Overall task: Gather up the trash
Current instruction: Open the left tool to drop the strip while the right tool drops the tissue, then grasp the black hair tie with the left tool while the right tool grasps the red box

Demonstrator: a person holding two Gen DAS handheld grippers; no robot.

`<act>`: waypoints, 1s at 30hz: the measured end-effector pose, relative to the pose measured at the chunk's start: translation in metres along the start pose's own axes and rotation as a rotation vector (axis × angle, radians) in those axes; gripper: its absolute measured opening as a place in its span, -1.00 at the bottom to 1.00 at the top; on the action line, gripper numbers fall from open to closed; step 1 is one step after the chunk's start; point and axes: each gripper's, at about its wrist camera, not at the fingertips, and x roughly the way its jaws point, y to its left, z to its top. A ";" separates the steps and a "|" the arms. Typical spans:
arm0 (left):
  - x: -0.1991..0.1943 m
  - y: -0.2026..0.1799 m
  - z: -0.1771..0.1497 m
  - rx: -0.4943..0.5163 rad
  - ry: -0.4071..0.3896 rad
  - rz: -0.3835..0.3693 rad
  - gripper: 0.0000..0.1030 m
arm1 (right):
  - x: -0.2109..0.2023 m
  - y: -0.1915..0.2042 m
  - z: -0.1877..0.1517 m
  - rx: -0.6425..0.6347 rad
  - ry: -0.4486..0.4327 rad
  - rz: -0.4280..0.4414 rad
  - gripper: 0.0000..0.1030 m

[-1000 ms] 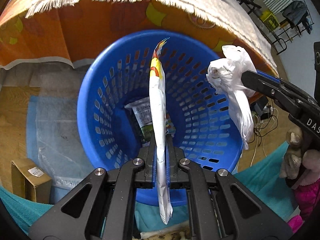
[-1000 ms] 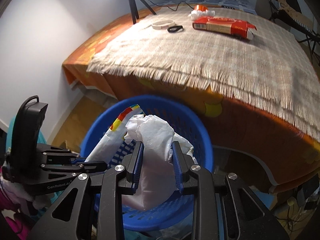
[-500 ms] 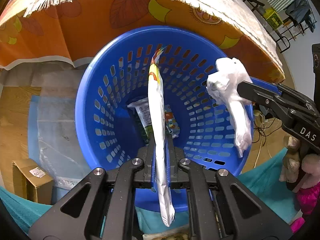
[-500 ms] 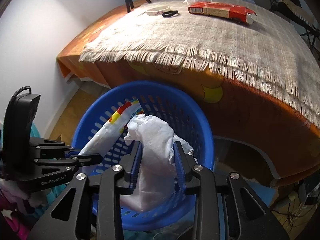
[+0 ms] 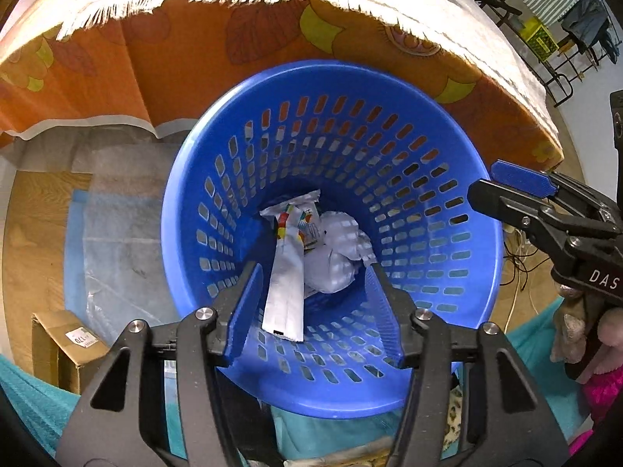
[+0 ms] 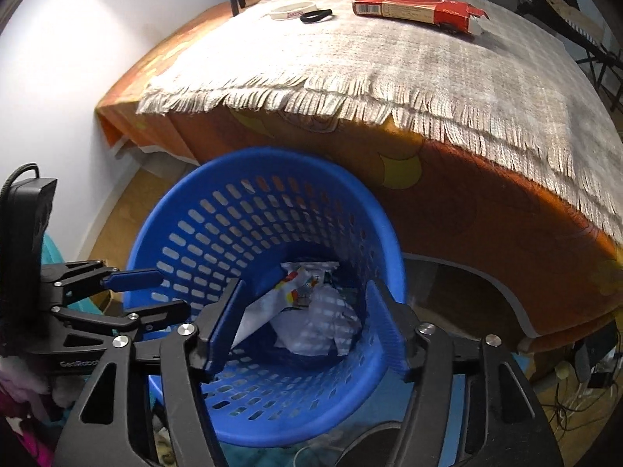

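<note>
A blue perforated basket [image 5: 187, 210] [image 6: 233, 214] stands on the floor against the table. At its bottom lie a long white wrapper with colourful print [image 5: 288, 272] [image 6: 272, 303] and a crumpled white plastic bag [image 5: 335, 257] [image 6: 323, 319]. My left gripper [image 5: 313, 272] [image 6: 167, 292] hovers over the basket's near rim; its jaws are opening and hold nothing. Over the right rim, my right gripper [image 6: 305, 286] [image 5: 494, 188] is also opening, with nothing between its pads. Both pieces of trash rest well below the fingers.
The table carries an orange cloth under a fringed beige cloth [image 6: 389, 70]. On it lie a red carton [image 6: 416, 7], a tape roll [image 6: 290, 11] and a black band [image 6: 315, 15]. A cardboard box [image 5: 66, 346] sits on the floor to the left.
Both grippers went from shut to open. The wrapper left the left gripper and the white bag left the right gripper; both dropped to the bottom of the basket.
</note>
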 end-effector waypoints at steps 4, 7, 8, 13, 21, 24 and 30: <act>0.000 0.001 -0.001 0.001 -0.002 0.007 0.09 | 0.000 -0.001 0.001 0.007 0.004 -0.009 0.25; -0.001 0.002 0.000 0.000 -0.005 0.006 0.09 | -0.002 -0.003 0.002 0.014 0.005 -0.010 0.26; -0.002 0.002 0.001 0.000 -0.007 0.004 0.09 | -0.003 -0.004 0.003 0.016 0.001 -0.009 0.26; -0.010 -0.001 0.009 0.008 -0.028 -0.002 0.09 | -0.012 -0.008 0.011 0.034 -0.023 0.006 0.31; -0.026 -0.006 0.046 0.052 -0.084 0.001 0.10 | -0.044 -0.016 0.045 -0.082 -0.166 -0.058 0.31; -0.031 -0.009 0.064 0.072 -0.107 0.005 0.10 | -0.051 -0.028 0.065 -0.116 -0.186 -0.097 0.32; -0.036 -0.017 0.100 0.115 -0.149 0.009 0.10 | -0.056 -0.068 0.116 -0.057 -0.166 -0.049 0.32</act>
